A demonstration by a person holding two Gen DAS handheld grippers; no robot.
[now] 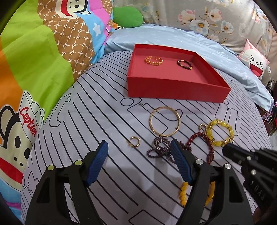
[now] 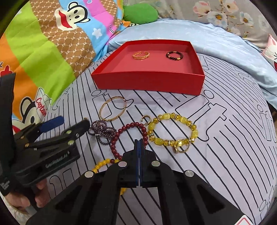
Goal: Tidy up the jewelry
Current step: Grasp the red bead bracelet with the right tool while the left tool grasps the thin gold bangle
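A red box [image 1: 173,89] [image 2: 147,83] on the striped bedsheet holds a gold chain bracelet [image 1: 153,60] [image 2: 141,55] and a dark bead bracelet [image 1: 184,64] [image 2: 174,55]. In front lie a gold bangle [image 1: 164,121] [image 2: 113,110], a small gold ring [image 1: 134,142], purple beads [image 1: 158,149] [image 2: 101,131], a dark red bead bracelet [image 1: 203,143] [image 2: 128,136], a yellow crystal bracelet [image 1: 219,133] [image 2: 171,131] and a yellow bead strand [image 1: 183,193] [image 2: 102,164]. My left gripper [image 1: 139,148] is open above the purple beads. My right gripper [image 2: 139,143] is shut and empty, at the red bracelet.
A colourful cartoon quilt [image 1: 34,69] [image 2: 43,43] lies to the left. A light blue sheet [image 1: 190,39] and floral fabric [image 2: 225,13] lie behind the box. A cartoon pillow [image 1: 254,62] is at the right.
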